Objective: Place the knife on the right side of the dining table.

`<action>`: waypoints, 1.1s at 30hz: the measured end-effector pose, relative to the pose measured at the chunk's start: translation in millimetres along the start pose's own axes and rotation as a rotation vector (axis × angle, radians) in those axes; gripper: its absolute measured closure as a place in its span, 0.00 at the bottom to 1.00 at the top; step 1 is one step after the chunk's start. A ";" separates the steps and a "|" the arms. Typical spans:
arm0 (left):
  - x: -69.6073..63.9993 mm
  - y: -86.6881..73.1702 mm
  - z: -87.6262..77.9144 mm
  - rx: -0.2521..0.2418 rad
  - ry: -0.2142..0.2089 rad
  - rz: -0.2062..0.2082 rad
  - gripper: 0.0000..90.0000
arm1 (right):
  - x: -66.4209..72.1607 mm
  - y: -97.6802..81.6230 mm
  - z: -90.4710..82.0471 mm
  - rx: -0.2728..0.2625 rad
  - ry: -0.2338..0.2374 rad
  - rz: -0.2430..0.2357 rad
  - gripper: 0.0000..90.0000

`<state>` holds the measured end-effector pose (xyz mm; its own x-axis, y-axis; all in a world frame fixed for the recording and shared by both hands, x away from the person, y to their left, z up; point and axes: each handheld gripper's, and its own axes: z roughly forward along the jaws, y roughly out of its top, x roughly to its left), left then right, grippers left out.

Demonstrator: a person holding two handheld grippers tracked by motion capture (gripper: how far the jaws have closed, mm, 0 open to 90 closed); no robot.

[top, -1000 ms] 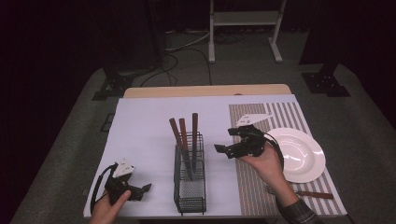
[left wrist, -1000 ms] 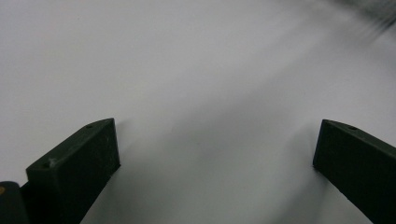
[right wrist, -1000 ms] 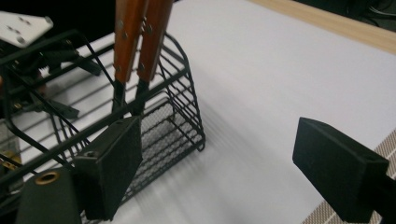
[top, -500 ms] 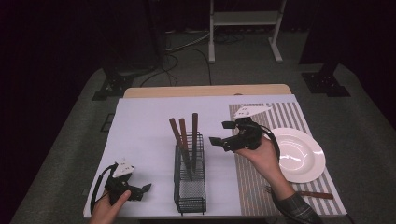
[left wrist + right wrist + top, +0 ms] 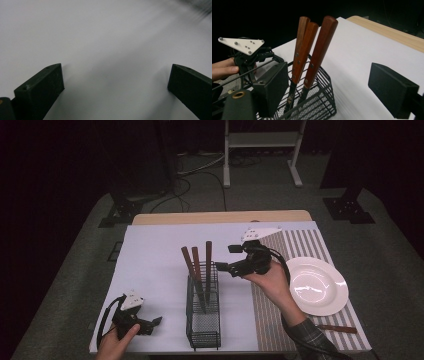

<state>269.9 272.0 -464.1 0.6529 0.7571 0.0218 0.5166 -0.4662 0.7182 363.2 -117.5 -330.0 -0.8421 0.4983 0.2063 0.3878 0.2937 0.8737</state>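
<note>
Brown knife handles (image 5: pixel 312 47), black wire basket (image 5: pixel 204 320), white plate (image 5: pixel 320 292)

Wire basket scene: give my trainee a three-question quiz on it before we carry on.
1. How many wooden-handled utensils stand in the black wire basket?
2. True or false: the right hand-held gripper is shut on one of the handles.
3. What lies at the table's near right edge, just past the white plate? A) a spoon B) a wooden-handled utensil C) a cup

Key: 1. Three. 2. False: its jaws stand open, nothing between them. 3. B.
</note>
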 end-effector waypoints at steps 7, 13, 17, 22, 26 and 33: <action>0.0 0.0 -0.1 0.001 0.000 0.000 0.00 | -0.6 7.3 12.3 -0.010 0.021 -0.004 0.19; -0.1 -0.1 0.0 0.000 0.000 0.001 0.00 | -1.1 12.6 23.2 -0.020 0.045 -0.007 0.23; -0.1 0.0 -0.1 0.001 0.001 0.001 0.00 | -3.0 16.0 28.0 -0.030 0.063 -0.003 0.26; -0.1 0.0 -0.1 0.001 0.001 0.001 0.00 | -6.6 19.3 32.3 -0.049 0.080 0.008 0.32; 0.0 0.0 -0.1 0.001 0.001 0.002 0.00 | -8.9 20.2 35.2 -0.063 0.095 0.015 0.38; -0.1 0.0 -0.1 0.001 0.002 0.002 0.00 | -9.6 21.9 41.0 -0.072 0.113 0.019 0.50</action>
<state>269.7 272.0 -464.0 0.6531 0.7569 0.0244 0.5157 -0.4681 0.7176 395.2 -82.4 -330.9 -0.8734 0.4066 0.2681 0.3797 0.2237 0.8977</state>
